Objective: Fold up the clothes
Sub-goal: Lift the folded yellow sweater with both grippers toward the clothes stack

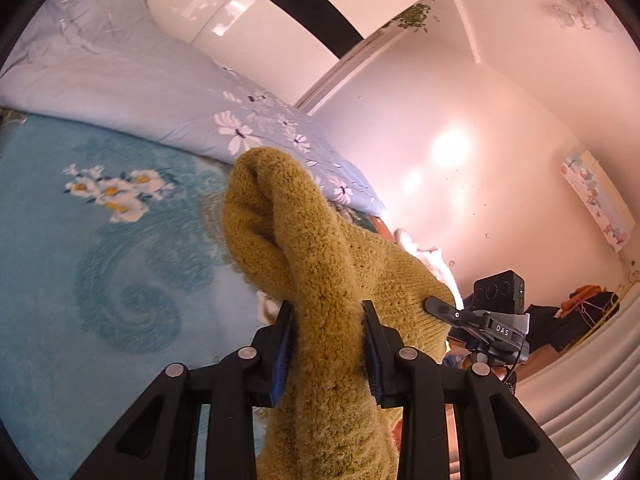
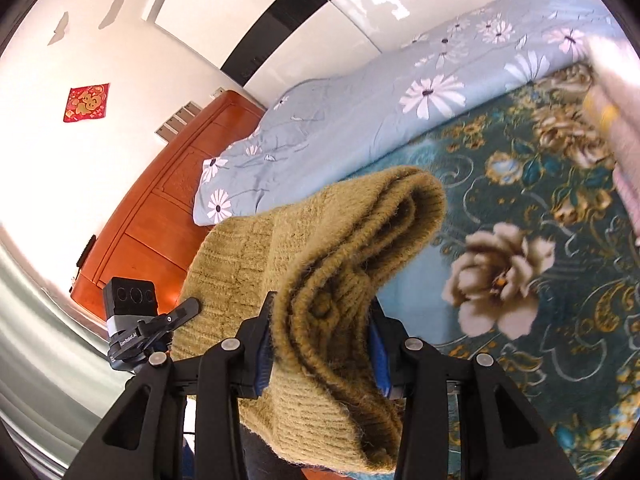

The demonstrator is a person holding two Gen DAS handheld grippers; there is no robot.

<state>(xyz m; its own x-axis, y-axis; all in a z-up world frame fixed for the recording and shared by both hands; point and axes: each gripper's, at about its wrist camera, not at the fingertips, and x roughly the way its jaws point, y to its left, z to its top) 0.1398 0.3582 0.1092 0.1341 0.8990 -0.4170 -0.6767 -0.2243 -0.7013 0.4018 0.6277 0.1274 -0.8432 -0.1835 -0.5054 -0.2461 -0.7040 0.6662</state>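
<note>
Our left gripper [image 1: 328, 344] is matte black, its two fingers lined with blue ribbed pads [image 1: 280, 354]. Angular black linkage arms with triangular cut-outs carry the fingers, pinned by round silver screws [image 1: 247, 352]. Our right gripper [image 2: 322, 344] has the same build: black frame, blue pads [image 2: 378, 354], silver screws [image 2: 412, 344] at the joints. In each wrist view we see the other gripper from outside: a boxy black camera block [image 1: 499, 291] with round lenses, a white band under it, and small white lettering on the black body.
</note>
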